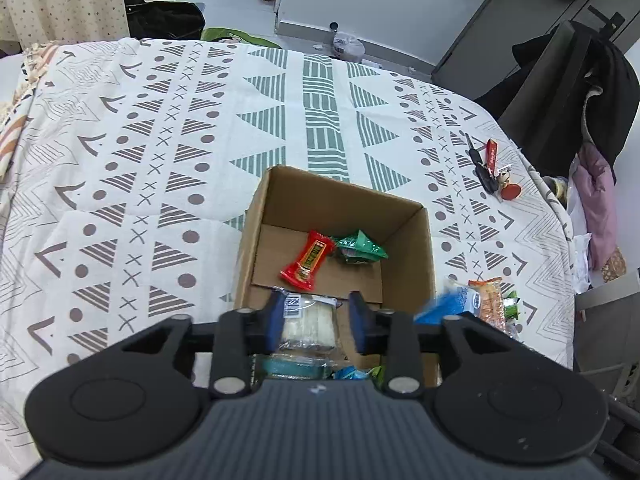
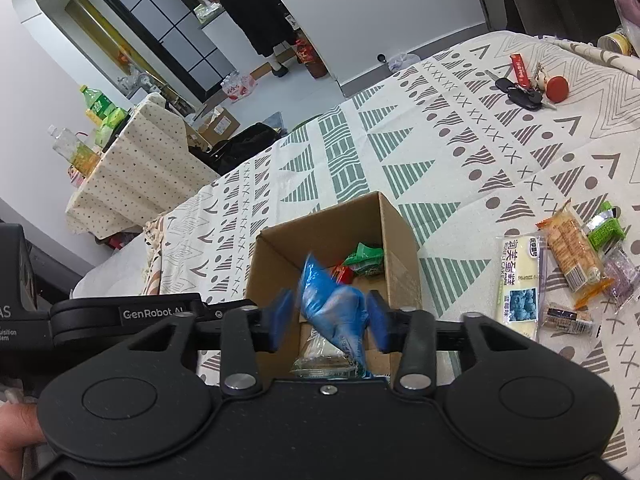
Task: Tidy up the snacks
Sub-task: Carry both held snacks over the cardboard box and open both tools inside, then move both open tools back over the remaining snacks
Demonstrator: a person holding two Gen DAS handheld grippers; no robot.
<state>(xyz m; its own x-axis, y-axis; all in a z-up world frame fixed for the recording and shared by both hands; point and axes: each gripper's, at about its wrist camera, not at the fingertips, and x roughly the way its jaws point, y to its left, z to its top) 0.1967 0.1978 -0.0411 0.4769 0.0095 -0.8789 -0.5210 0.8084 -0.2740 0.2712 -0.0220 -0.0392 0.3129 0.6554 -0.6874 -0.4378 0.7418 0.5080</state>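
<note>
Over the cardboard box [image 1: 404,236] on the patterned tablecloth [image 1: 160,128], my left gripper [image 1: 316,322] hangs with its jaws spread wide around a clear wrapped cake [image 1: 306,324], not pinching it. My right gripper [image 2: 332,320] has a blurry blue packet [image 2: 328,304] between its fingers, though I can't tell if they're gripping it. More snacks lie at three o'clock of the box, like the yellow cake pack [image 2: 520,280].

Pale floor [image 1: 240,4], white walls [image 2: 360,0], a polka-dot-draped side table [image 2: 132,168].
</note>
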